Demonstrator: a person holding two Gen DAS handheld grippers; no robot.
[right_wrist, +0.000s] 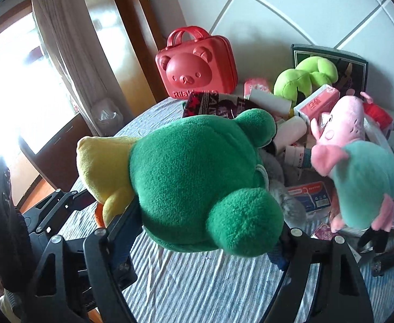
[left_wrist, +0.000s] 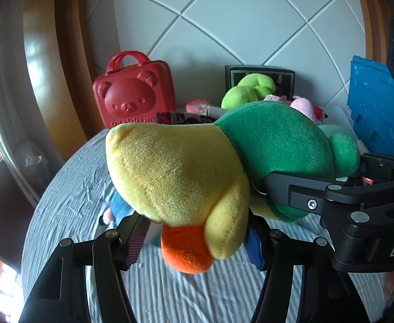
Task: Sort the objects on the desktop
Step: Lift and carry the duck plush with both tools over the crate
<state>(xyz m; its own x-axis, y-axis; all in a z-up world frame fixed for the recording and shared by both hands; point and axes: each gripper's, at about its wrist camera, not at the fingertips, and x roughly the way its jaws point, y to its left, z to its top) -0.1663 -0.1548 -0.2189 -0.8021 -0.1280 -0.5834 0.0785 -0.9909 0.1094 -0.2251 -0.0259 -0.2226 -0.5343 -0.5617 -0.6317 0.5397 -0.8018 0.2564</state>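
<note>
- Above striped bench cloth [left_wrist: 70, 188]: plush duck [left_wrist: 186, 167], yellow body, green hood, orange bill, held aloft between both grippers, clear of the surface.
- Left gripper [left_wrist: 194, 242]: pinching the yellow-and-orange end. Right gripper [right_wrist: 210, 231]: pinching the green end.
- Risk, judged: soft pile compresses; uneven pull between the two grips could slip one end free and swing the toy into the clutter.
- Risk, judged: lowering blind could topple the pink pig plush [right_wrist: 358, 161] or tissue pack [right_wrist: 318, 99] just beside.
- Left view only: bill, yellow belly, blue panel [left_wrist: 375, 107] at right, right gripper arm crossing in.
- Right view only: pig plush in full, floss-pick packet [right_wrist: 310, 193], window and curtain [right_wrist: 59, 35].
- Both views: red bear case [right_wrist: 197, 67], lime plush [right_wrist: 304, 78] at the back wall.
</note>
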